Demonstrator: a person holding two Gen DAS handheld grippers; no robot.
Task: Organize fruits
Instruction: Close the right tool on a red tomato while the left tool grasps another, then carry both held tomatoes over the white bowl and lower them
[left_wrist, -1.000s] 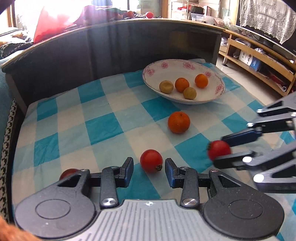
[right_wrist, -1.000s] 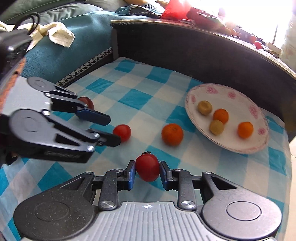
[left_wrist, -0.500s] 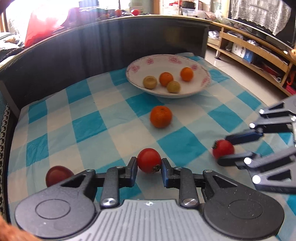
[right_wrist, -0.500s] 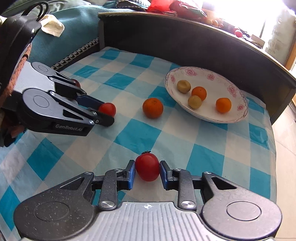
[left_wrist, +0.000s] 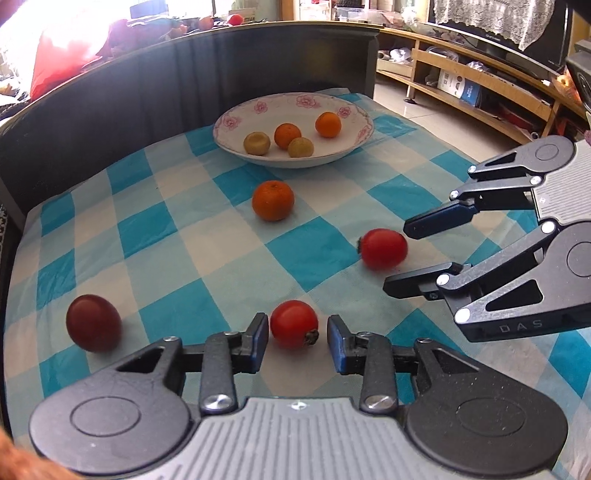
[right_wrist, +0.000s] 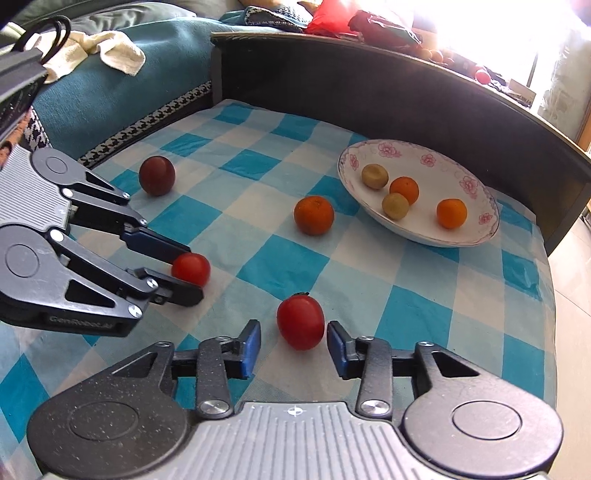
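Note:
A flowered white plate (left_wrist: 236, 149) (right_wrist: 484, 218) holds several small orange and yellowish fruits. An orange (left_wrist: 273, 200) (right_wrist: 314, 215) lies on the checked cloth before it. My left gripper (left_wrist: 297, 343) (right_wrist: 184, 271) is open, with a red tomato (left_wrist: 294, 324) (right_wrist: 191, 268) lying on the cloth between its fingers. My right gripper (right_wrist: 293, 347) (left_wrist: 417, 254) is open, with another red tomato (right_wrist: 301, 322) (left_wrist: 383, 248) on the cloth between its fingers. A dark red fruit (left_wrist: 93, 327) (right_wrist: 157, 175) lies at the left.
A dark curved wall (left_wrist: 155, 85) (right_wrist: 369, 99) rims the far side of the blue checked cloth (left_wrist: 177, 251). A teal sofa with a towel (right_wrist: 107, 51) lies to the left. Wooden shelves (left_wrist: 461, 85) stand across the floor on the right.
Both grippers have opened. Each tomato that was clamped now rests on the cloth between the spread fingers. Both grippers have pulled back slightly.

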